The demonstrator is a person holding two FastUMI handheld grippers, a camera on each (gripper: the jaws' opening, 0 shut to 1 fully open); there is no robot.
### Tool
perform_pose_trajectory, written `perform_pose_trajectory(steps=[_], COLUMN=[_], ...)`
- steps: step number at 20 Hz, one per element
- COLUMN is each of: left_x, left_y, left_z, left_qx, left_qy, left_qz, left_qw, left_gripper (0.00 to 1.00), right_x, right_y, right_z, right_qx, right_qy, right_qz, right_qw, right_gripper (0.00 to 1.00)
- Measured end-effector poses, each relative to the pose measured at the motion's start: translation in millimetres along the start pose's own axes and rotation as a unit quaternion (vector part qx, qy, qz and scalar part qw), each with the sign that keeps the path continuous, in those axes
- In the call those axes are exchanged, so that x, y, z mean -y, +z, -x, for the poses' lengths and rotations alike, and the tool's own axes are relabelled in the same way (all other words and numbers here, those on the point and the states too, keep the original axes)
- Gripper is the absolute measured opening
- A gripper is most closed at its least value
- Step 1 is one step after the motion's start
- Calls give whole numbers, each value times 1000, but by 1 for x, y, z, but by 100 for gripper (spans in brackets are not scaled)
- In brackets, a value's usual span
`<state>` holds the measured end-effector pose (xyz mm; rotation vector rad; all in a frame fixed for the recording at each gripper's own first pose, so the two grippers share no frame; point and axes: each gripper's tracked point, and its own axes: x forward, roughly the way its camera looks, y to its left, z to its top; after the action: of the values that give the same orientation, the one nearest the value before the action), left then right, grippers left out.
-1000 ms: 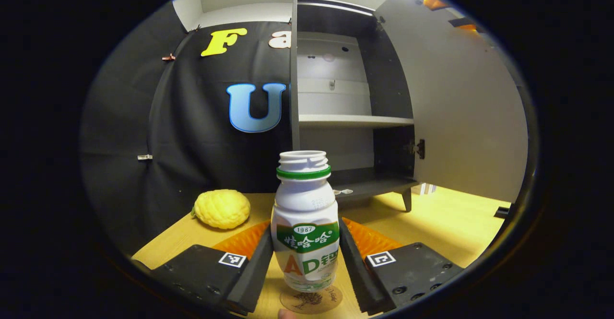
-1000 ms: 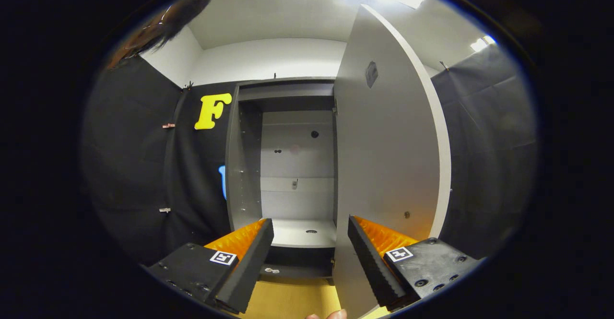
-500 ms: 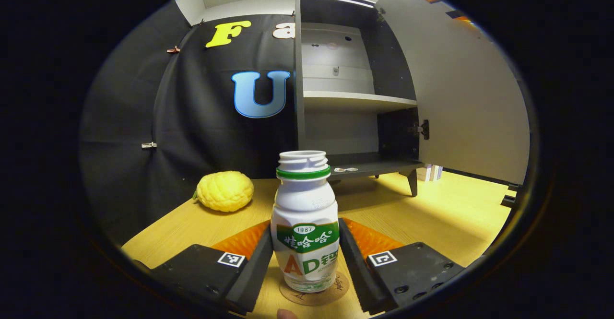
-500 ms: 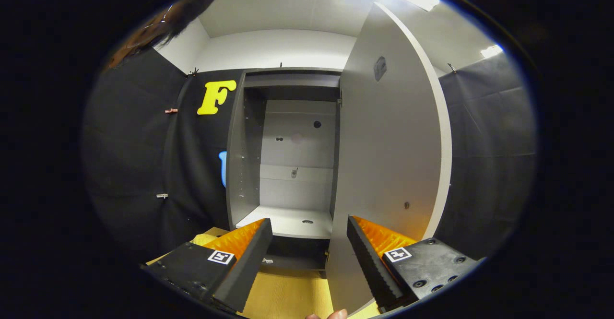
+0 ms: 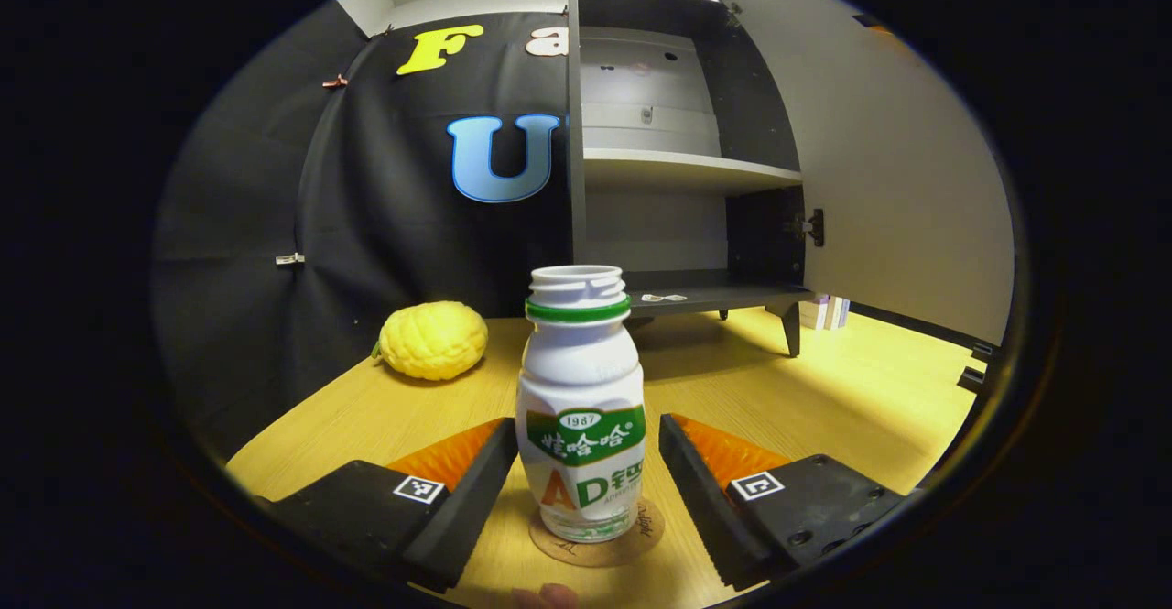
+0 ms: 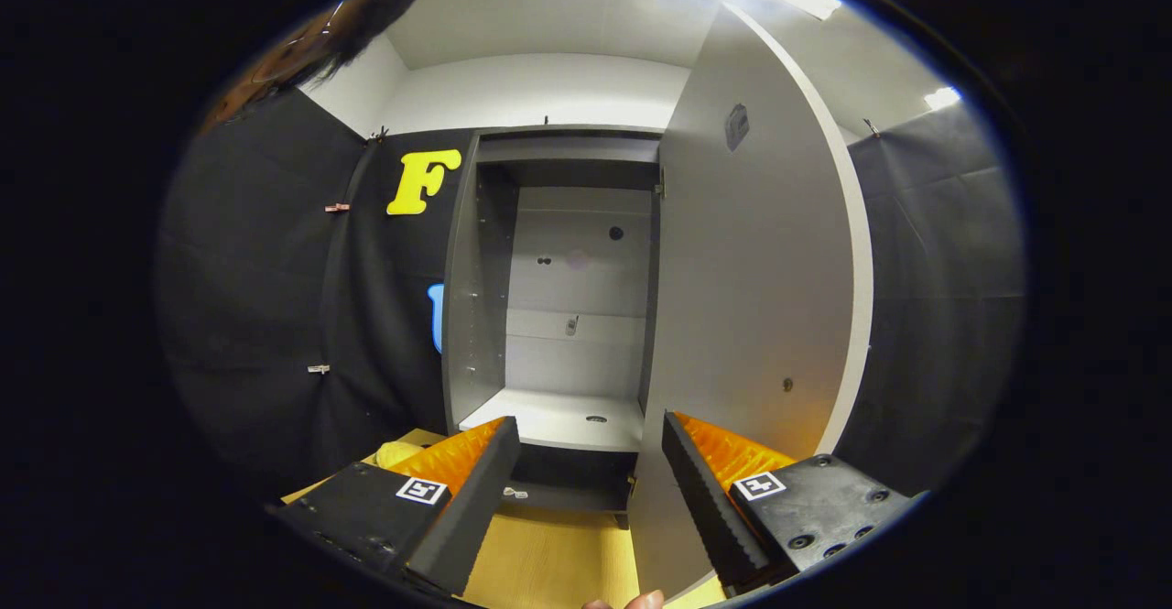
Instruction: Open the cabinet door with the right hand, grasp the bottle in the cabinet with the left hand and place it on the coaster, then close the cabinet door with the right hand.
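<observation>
A white bottle (image 5: 580, 417) with a green label and no cap stands upright on a round coaster (image 5: 632, 545) on the wooden table. My left gripper (image 5: 588, 428) is open around it, with a narrow gap showing at the right finger. Behind it stands the grey cabinet (image 5: 678, 165), its shelves bare and its door (image 5: 897, 179) swung wide to the right. In the right gripper view my right gripper (image 6: 591, 428) is open and holds nothing, held in the air before the cabinet (image 6: 572, 316), with the door's (image 6: 751, 298) near edge just past its right finger.
A bumpy yellow fruit (image 5: 432, 341) lies on the table (image 5: 824, 389) left of the cabinet, near the black cloth wall. The cabinet stands on short legs (image 5: 789, 339). A person's hair (image 6: 339, 23) shows at the right gripper view's top left.
The left gripper lowered the bottle onto the coaster and its fingers parted off the bottle's sides. The right gripper drifted slightly back from the cabinet.
</observation>
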<state>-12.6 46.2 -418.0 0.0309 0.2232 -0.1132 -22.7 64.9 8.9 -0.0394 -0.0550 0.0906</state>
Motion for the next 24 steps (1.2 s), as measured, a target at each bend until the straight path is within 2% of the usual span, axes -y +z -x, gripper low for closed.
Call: perform_pose_trajectory(steps=[5,6,7,8,11,16,19,21,24], left_x=[0,0,2,3,4,3,13,14,10], left_y=[9,17,28,42,94,186,227,251,275], left_z=[41,50,60,70,92,114,120,122,124], left_qx=[-11,-10,-8,-3,14,42,48,51,54], left_qy=[22,25,28,30,45,63,47,43,50], left_qz=[0,2,6,9,15,21,47,55,37], left_qw=[1000,1000,1000,999,999,997,997,996,997], left_gripper=[98,98,98,98,98,96,98,99,98], right_x=[3,4,4,4,8,36,55,81,125], right_y=[-1,-1,-2,-2,-3,-1,2,3,4], right_z=[7,9,12,16,29,48,64,72,83], right_qx=[-6,-9,-14,-20,-32,-45,-47,-51,-52], right_qy=[8,10,15,19,29,24,25,4,-38], right_qz=[-11,-14,-19,-24,-40,-56,-61,-60,-71], right_qw=[1000,1000,1000,999,998,997,997,997,995], right_gripper=[100,94,94,98,98,98,97,96,97])
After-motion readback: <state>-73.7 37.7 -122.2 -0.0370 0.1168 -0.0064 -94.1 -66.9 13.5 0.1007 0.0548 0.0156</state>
